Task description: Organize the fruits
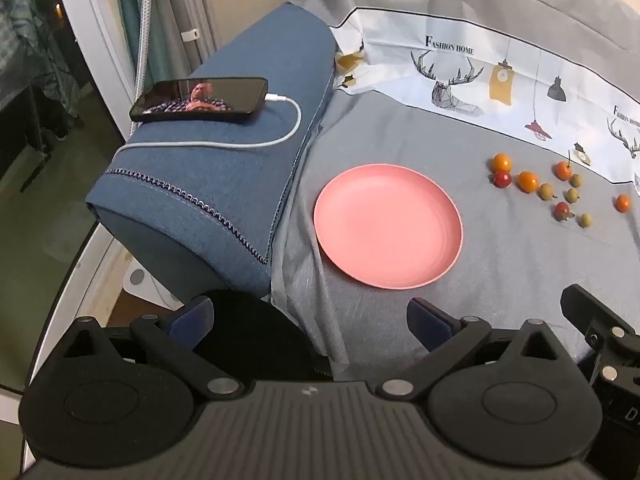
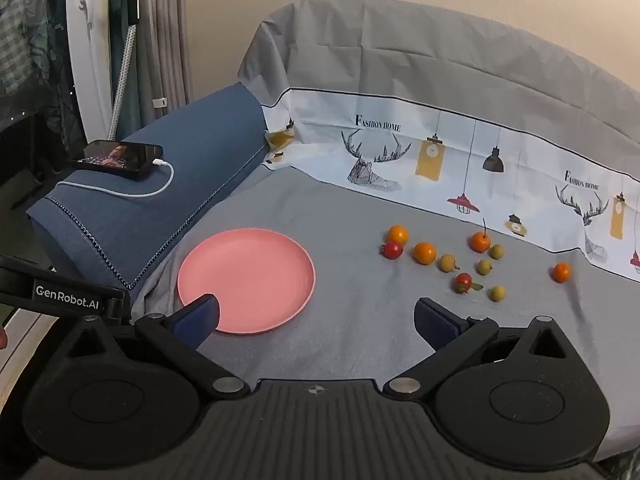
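Observation:
A pink plate (image 1: 388, 226) (image 2: 246, 280) lies empty on the grey cloth. Several small fruits lie scattered to its right: orange tomatoes (image 2: 425, 253) (image 1: 528, 182), red tomatoes (image 2: 392, 249) (image 1: 502, 179) and small green fruits (image 2: 448, 263) (image 1: 546, 191). One orange tomato (image 2: 561, 272) (image 1: 622, 203) lies apart at the far right. My left gripper (image 1: 310, 320) is open and empty, near the plate's front edge. My right gripper (image 2: 316, 316) is open and empty, in front of the plate and fruits. Its left fingertip (image 2: 200, 314) overlaps the plate's rim in the right wrist view.
A blue cushioned block (image 1: 224, 168) (image 2: 160, 196) stands left of the plate, with a phone (image 1: 200, 100) (image 2: 118, 159) and its white charging cable (image 1: 240, 142) on top. A printed cloth (image 2: 440, 160) runs along the back. The floor drops away at left.

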